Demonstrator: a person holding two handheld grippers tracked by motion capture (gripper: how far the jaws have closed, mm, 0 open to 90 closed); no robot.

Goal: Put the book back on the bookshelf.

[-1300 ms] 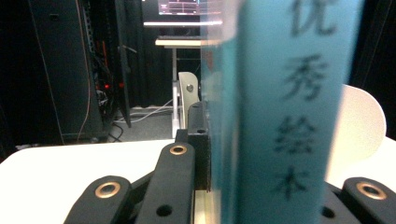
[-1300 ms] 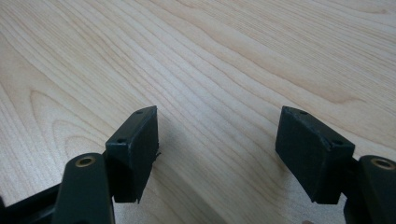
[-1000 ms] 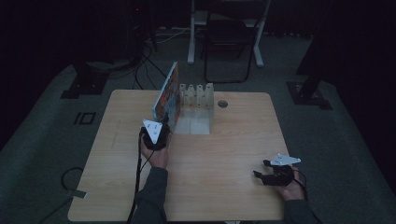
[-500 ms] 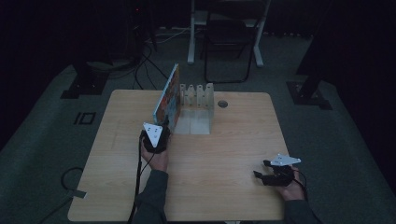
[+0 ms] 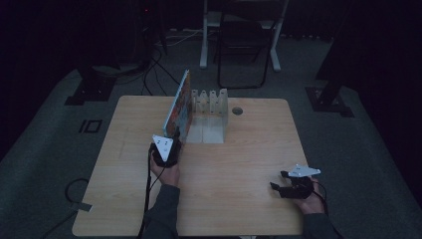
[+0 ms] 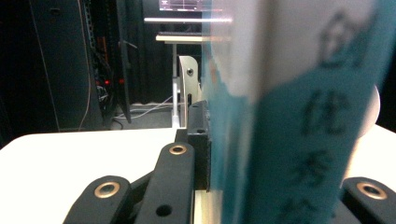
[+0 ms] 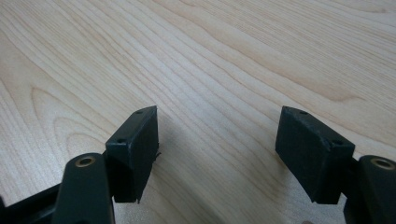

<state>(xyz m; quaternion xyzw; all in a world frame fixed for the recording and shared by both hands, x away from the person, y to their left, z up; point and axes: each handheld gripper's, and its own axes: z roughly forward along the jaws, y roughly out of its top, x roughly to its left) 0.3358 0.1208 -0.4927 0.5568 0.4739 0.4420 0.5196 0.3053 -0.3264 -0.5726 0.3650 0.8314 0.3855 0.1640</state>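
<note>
A thin book (image 5: pixel 180 105) with a colourful cover stands on edge on the wooden table (image 5: pixel 239 159), just left of a white slotted rack (image 5: pixel 211 102). My left gripper (image 5: pixel 171 140) is shut on the book's near edge. In the left gripper view the teal spine (image 6: pixel 299 116) with printed characters sits between the jaws, and the left pad (image 6: pixel 198 140) presses its side. My right gripper (image 5: pixel 277 180) rests near the table's front right, open. In the right gripper view its jaws (image 7: pixel 217 144) stand apart over bare wood (image 7: pixel 210 56).
The rack's flat base (image 5: pixel 209 130) lies in front of its dividers. A round cable hole (image 5: pixel 237 110) is in the table to its right. A chair (image 5: pixel 246 40) and desk legs stand on the dark floor beyond. Cables trail on the floor to the left.
</note>
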